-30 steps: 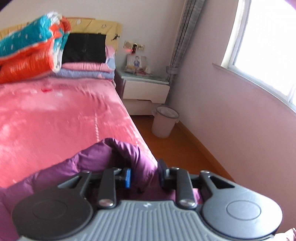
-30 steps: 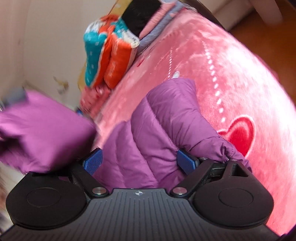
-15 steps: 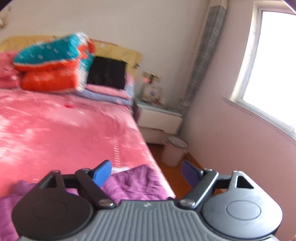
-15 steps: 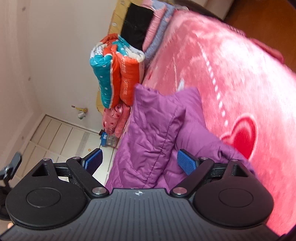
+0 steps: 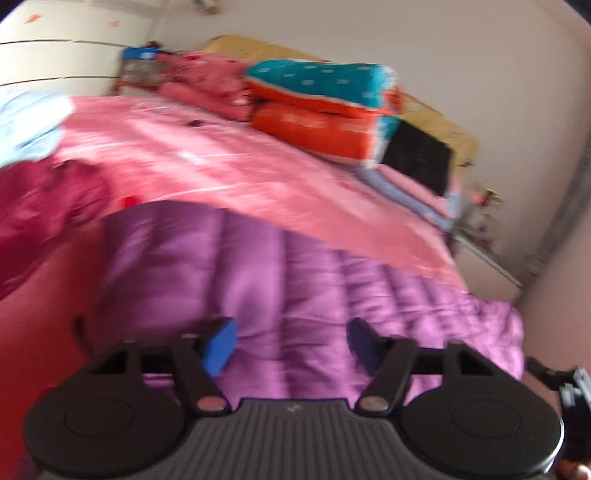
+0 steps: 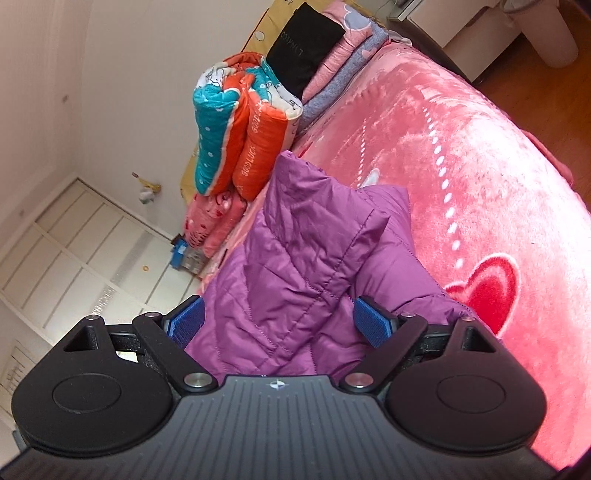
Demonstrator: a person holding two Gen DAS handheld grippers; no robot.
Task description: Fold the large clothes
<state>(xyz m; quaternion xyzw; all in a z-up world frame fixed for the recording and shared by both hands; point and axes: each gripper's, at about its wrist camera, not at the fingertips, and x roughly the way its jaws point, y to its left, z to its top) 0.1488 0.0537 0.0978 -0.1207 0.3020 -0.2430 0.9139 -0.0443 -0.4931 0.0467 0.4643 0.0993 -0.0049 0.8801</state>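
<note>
On pink bedspread [image 6: 461,155], purple quilted jacket [image 6: 306,258] beside folded blankets [image 6: 240,129]

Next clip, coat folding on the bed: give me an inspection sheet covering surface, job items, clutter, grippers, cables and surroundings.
Surface: pink bed cover with a red heart pattern, lying smooth.
Job's things: purple quilted coat on the bed, one flap folded up in the right wrist view.
Clutter: rolled teal and orange quilt; black folded item; dark red garment beside the coat.
Grippers: left gripper over the coat, jaws closing, pads not pressing on it; right gripper open, coat between the jaws, no visible grip.
Cables: nothing seen.
Surroundings: white bin on the wooden floor; white panelled wardrobe.
</note>
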